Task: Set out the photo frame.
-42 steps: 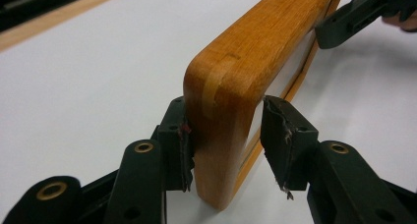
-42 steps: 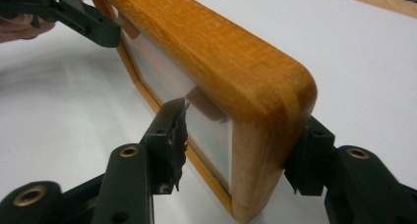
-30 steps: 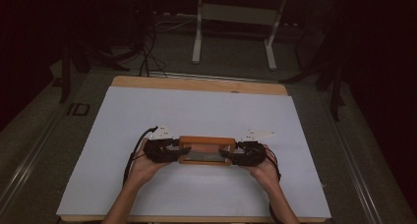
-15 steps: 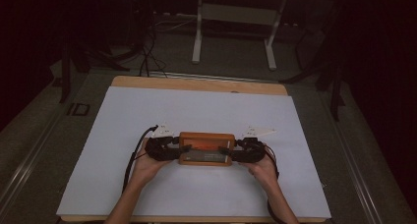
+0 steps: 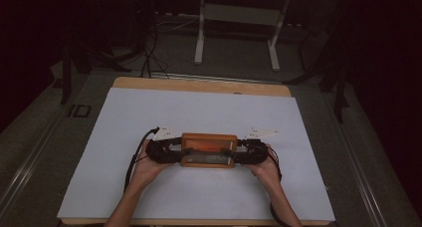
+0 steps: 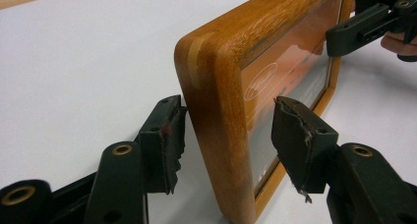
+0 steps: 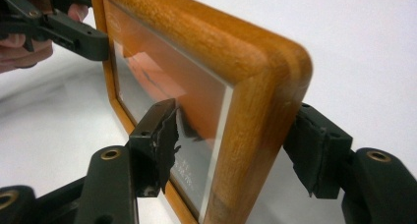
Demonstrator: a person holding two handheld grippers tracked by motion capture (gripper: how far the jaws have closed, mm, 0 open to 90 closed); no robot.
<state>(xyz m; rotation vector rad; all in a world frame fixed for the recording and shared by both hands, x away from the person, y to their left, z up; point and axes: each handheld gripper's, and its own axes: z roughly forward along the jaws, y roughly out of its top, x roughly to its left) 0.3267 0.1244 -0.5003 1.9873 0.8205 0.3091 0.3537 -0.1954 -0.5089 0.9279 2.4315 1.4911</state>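
Wooden picture frame [image 5: 209, 150] standing on its long edge near the middle of the white table [image 5: 124, 117], glass side facing the person. Held up from both ends so it cannot fall over.

Left gripper [image 6: 223, 135] around the left end of the frame. Fingers [image 6: 164, 138] apart, one behind the wood and one in front of the glass, with small gaps on both sides. Not squeezing, just standing guard around the end.

Right gripper [image 7: 236, 145] around the right end. Fingers [image 7: 160, 135] also apart: front one just beside the glass with a little gap, back one close to the wood or maybe touching, hard to tell. Not clamped.

Bottom edge of the frame resting on the table, so the table carries the weight. One gripper at each end probably to keep it steady and straight, since a thin frame on its edge tips easily.
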